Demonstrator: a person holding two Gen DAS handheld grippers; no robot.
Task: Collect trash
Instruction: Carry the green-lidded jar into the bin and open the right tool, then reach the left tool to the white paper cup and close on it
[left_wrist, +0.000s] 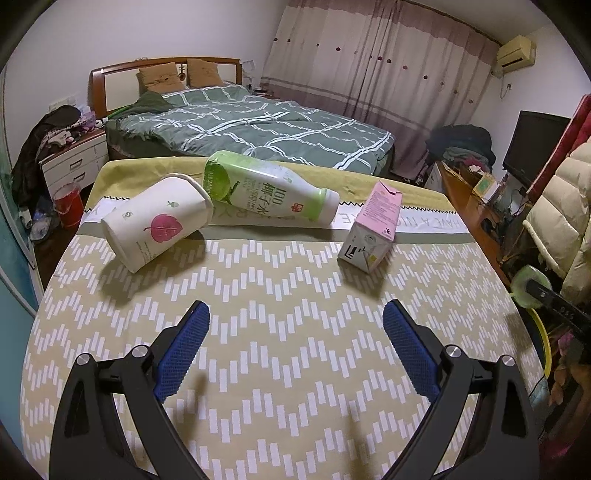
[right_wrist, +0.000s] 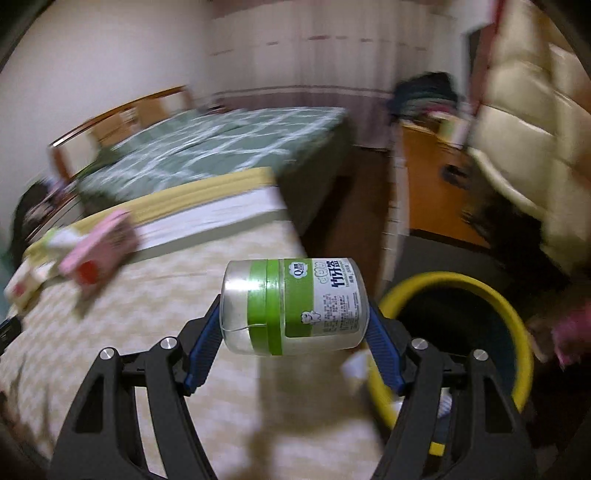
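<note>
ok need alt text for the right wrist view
The right gripper holds a clear jar with a green band and label sideways above the patterned tablecloth. A yellow-rimmed bin sits just right; the bedroom behind is motion-blurred.

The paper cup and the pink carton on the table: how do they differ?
The paper cup is round and white with a red leaf print; the pink carton is box-shaped, pink and white. The cup lies beside the green bottle; the carton lies apart. Both lie on their sides on the table.

On the table (left_wrist: 280, 332) with its yellow zigzag cloth lie a white paper cup (left_wrist: 157, 225), a green-and-white plastic bottle (left_wrist: 266, 188) and a pink carton (left_wrist: 373, 227); the left gripper (left_wrist: 295, 321) hovers wide apart, empty.
</note>
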